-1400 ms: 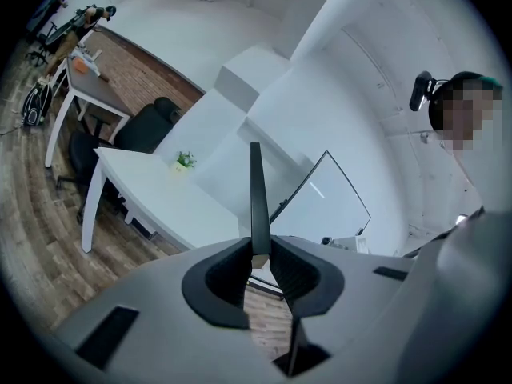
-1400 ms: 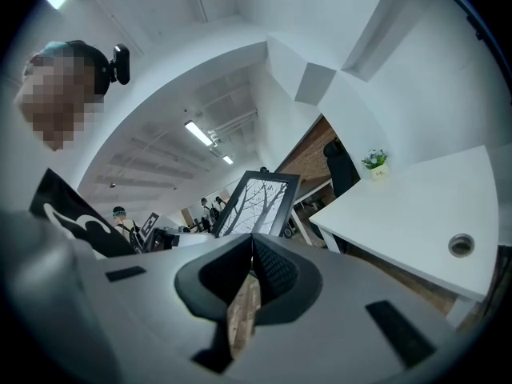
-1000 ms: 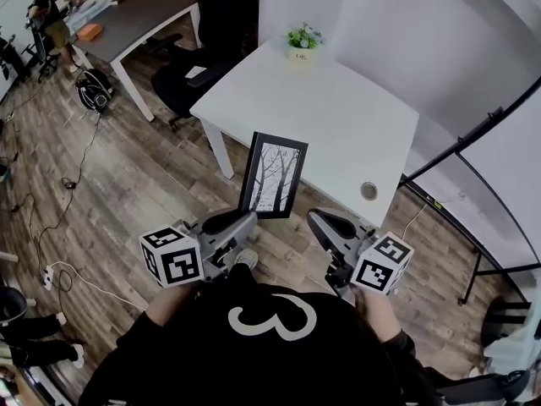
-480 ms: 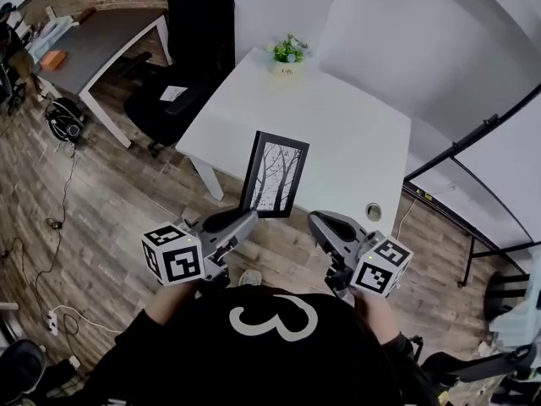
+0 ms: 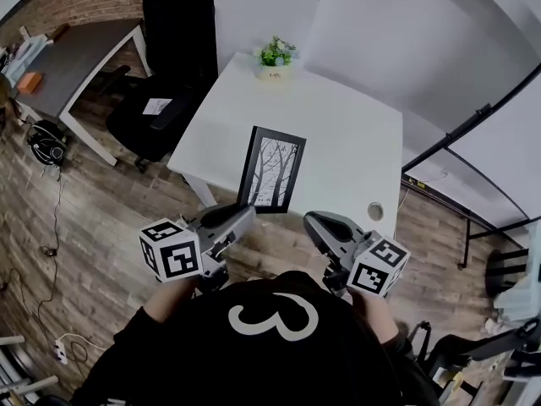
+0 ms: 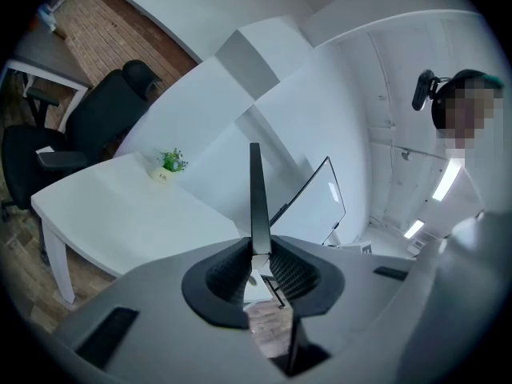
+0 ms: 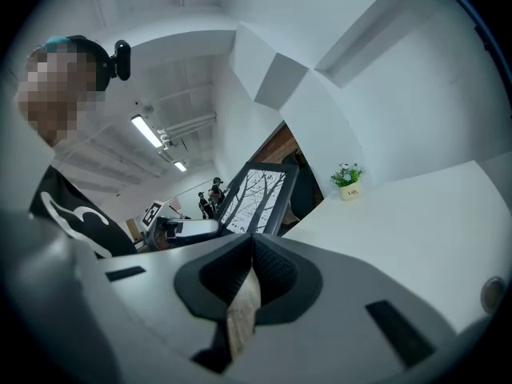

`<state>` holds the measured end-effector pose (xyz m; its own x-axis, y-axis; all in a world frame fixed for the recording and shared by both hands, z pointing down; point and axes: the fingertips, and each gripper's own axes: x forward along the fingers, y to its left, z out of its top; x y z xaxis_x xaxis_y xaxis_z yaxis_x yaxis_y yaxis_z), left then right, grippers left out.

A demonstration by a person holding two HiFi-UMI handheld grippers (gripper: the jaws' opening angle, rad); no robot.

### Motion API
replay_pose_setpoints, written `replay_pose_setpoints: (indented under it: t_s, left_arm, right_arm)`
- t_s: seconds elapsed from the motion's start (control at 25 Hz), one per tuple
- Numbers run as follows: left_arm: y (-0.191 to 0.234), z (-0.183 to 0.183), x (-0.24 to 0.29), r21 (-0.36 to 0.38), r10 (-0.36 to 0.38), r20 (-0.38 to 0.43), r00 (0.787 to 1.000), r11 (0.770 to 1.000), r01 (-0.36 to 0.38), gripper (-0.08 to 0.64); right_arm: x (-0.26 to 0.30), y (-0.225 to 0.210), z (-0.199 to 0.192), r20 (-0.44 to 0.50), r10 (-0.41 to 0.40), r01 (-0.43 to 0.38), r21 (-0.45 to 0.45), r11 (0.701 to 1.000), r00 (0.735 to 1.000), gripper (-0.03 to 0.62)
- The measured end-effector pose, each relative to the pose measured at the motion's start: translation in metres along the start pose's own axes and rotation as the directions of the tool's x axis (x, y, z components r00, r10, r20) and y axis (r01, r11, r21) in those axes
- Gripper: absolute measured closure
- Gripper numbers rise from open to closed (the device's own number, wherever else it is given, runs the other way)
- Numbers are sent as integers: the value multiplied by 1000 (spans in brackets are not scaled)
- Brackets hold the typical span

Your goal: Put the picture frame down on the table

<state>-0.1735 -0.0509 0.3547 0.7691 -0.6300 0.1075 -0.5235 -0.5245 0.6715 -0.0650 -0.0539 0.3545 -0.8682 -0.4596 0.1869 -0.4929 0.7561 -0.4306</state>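
Note:
The black picture frame (image 5: 272, 170) with a tree print stands upright, held over the near edge of the white table (image 5: 338, 134). My left gripper (image 5: 245, 213) is shut on its lower left edge; in the left gripper view the frame (image 6: 255, 190) shows edge-on, clamped between the pads of that gripper (image 6: 258, 254). My right gripper (image 5: 311, 222) hangs beside the frame's lower right, apart from it. In the right gripper view that gripper (image 7: 252, 250) has its jaws together on nothing, and the frame (image 7: 258, 197) shows to its left.
A small potted plant (image 5: 274, 56) stands at the table's far edge, and a round cable hole (image 5: 374, 211) lies near its front right corner. A black office chair (image 5: 150, 112) and a grey desk (image 5: 72, 53) are on the left. White partitions and a black stand (image 5: 469, 129) are behind and right.
Both grippers and the frame have come closer to the white table; the frame now stands over the table's near edge instead of over the wooden floor. The left grip is unchanged.

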Motion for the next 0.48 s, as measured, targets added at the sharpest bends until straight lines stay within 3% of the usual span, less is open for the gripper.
replay_pose_setpoints:
  t_s: [0.48]
  left_arm:
    - [17,4,36,-20,-22,-64,998,1000,21,480]
  right_arm:
    - [-2,-37,9,10,-57,57,31,998,998,569]
